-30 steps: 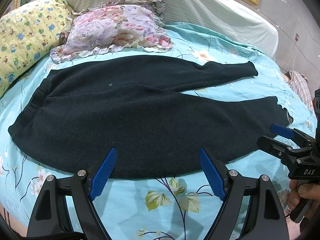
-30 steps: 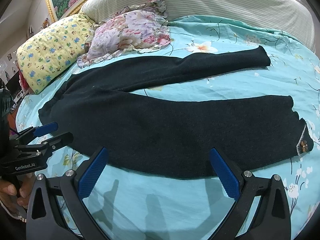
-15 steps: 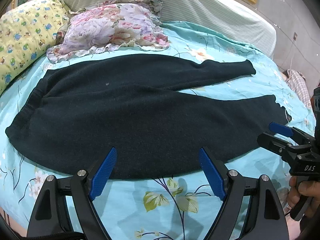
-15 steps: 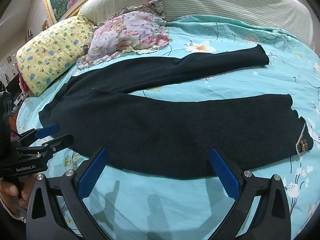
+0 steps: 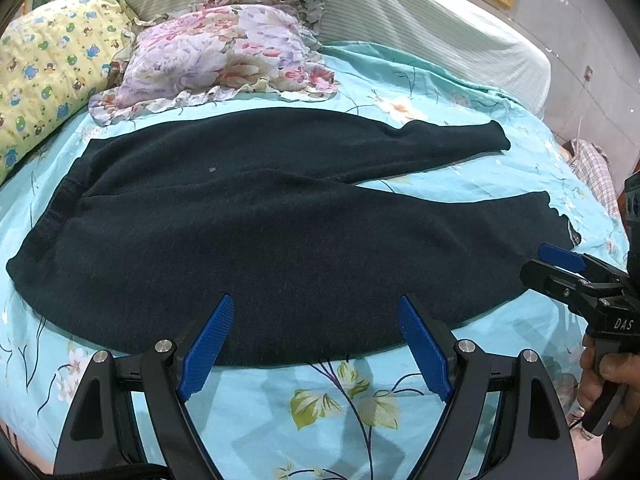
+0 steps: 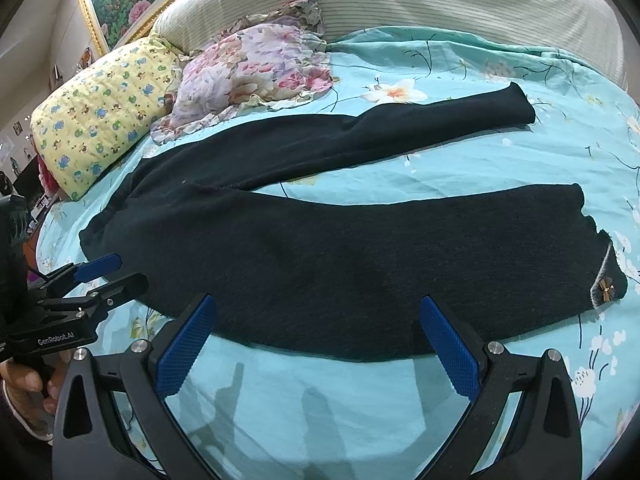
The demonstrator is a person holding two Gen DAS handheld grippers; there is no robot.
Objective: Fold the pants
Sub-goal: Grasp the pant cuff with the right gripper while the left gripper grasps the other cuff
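Black pants (image 5: 280,232), floral turquoise sheet (image 5: 340,400)

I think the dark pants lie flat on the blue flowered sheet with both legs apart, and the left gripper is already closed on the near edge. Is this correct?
Not quite. The left gripper is open, its jaws spread wide and holding nothing; the left wrist view shows it. The rest stands: the dark pants lie flat on the blue flowered sheet with both legs apart.

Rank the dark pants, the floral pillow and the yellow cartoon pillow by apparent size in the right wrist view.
1. dark pants, clearly largest.
2. and 3. floral pillow and yellow cartoon pillow look alike; not ranked.
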